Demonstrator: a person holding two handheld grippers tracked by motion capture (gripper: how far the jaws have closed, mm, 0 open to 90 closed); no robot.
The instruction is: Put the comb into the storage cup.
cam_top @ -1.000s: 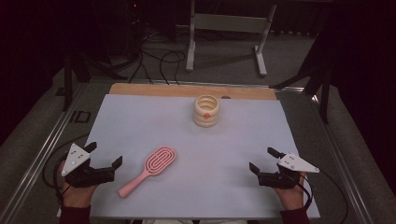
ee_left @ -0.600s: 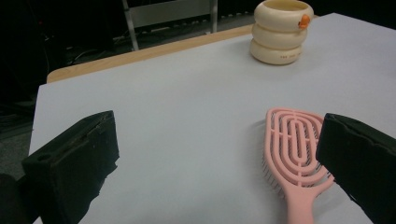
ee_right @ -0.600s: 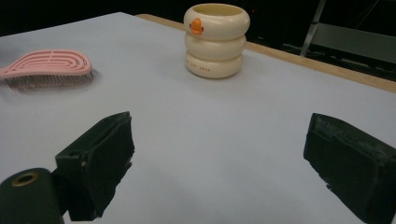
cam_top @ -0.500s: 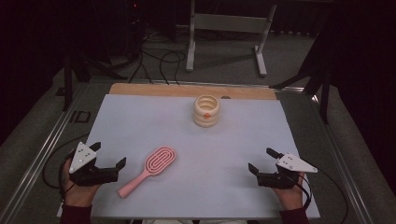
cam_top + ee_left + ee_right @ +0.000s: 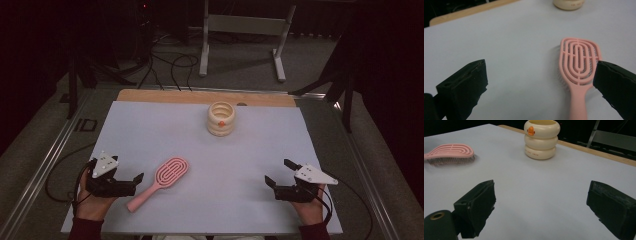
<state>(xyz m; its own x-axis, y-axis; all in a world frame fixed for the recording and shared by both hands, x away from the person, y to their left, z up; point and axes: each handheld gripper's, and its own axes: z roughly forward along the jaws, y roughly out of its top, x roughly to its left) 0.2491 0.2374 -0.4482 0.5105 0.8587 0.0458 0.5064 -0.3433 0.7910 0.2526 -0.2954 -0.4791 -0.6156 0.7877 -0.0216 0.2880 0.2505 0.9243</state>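
The pink plastic hairbrush with an oval vented head [image 5: 159, 182] lay flat on the pale grey worktop [image 5: 210, 150], front left of centre, head pointing away toward the far right, handle toward the near left edge. The left gripper [image 5: 131, 181] sat just beside the handle end, jaws spread apart and holding nothing; in the left gripper view the hairbrush [image 5: 579, 72] lay between the jaws, close to the right-hand one, not clamped; whether that jaw touched it could not be told. The right gripper [image 5: 279, 172] rested near the front right of the worktop, well apart from the hairbrush, jaws also spread wide with nothing between them. A cream ribbed round cup with an orange mark [image 5: 221, 118] stood upright near the far middle of the worktop, well apart from both grippers. In the right gripper view the cup [image 5: 541, 139] stood ahead and the hairbrush [image 5: 450, 152] lay off to the left, bristles down.
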